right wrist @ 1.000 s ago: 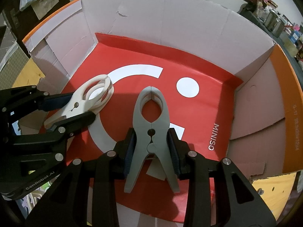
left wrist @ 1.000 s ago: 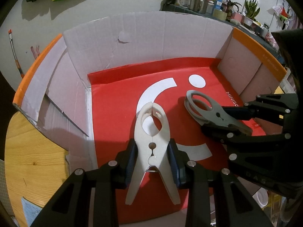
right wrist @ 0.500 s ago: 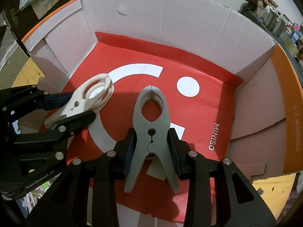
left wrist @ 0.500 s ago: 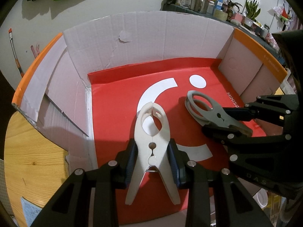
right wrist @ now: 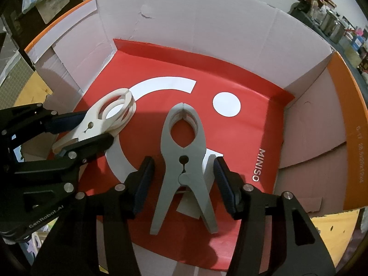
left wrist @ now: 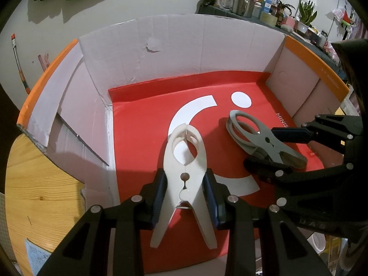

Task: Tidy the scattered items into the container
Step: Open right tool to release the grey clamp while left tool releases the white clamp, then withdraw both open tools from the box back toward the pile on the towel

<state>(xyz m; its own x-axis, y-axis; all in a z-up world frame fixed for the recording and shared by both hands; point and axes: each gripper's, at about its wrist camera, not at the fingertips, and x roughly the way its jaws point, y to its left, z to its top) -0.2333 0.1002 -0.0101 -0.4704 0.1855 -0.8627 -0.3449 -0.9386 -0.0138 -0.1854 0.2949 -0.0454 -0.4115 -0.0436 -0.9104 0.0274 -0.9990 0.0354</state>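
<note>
Both grippers are inside an open cardboard box (left wrist: 179, 53) (right wrist: 207, 30) with a red MINISO sheet on its floor. My left gripper (left wrist: 185, 184) is shut on a white plastic clamp (left wrist: 185, 161), held by its middle; it also shows in the right wrist view (right wrist: 101, 122). My right gripper (right wrist: 182, 172) is open, its pads standing clear on both sides of a grey plastic clamp (right wrist: 182, 156). The grey clamp lies on the red sheet; in the left wrist view (left wrist: 260, 138) it sits between the right gripper's fingers (left wrist: 289, 133).
The box has white inner walls and orange outer rims (left wrist: 319, 66). It stands on a wooden table (left wrist: 41, 184). A cluttered shelf (left wrist: 253, 2) runs along the wall behind. A blue cloth (left wrist: 34, 257) lies at the table's near left.
My right gripper has opened and let go of the grey clamp, which now rests on the box floor. My left gripper still grips the white clamp in about the same place.
</note>
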